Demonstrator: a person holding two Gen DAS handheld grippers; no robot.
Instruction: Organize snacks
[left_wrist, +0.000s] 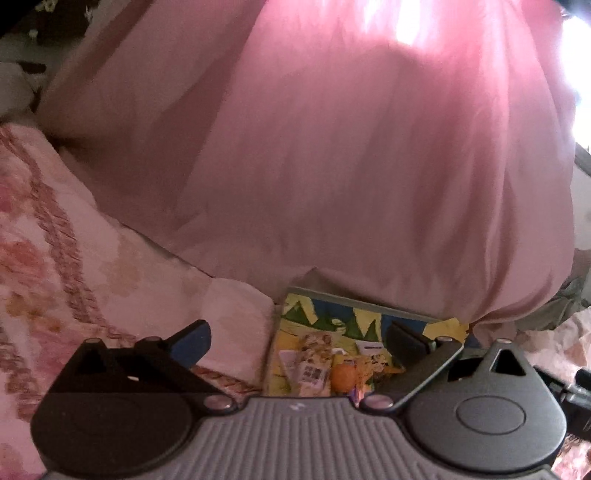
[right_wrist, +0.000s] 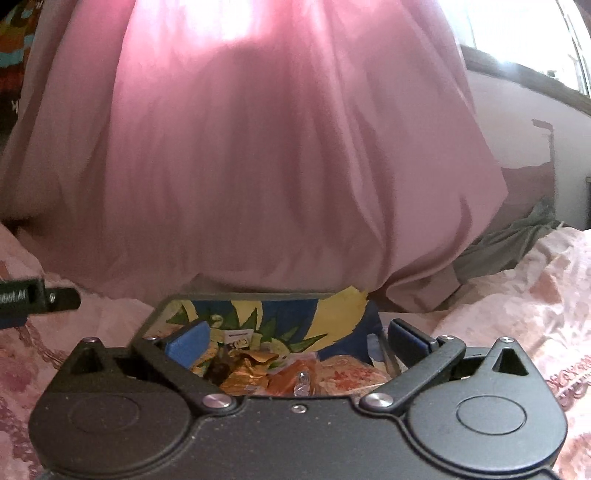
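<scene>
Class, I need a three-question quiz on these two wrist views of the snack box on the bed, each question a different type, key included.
1. True or false: the left gripper holds a snack.
2. The round snack in the box is: A green, B orange, C white.
3. Fill in: behind the box hangs a pink ____.

Key: 1 false, both the left and the right gripper are open and empty; 2 B; 3 curtain.

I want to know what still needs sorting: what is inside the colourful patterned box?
The box holds loose snack packets: a gold foil wrapper and orange packets, and in the left view an orange ball-shaped item. The gripper bodies cover the box's near part.
</scene>
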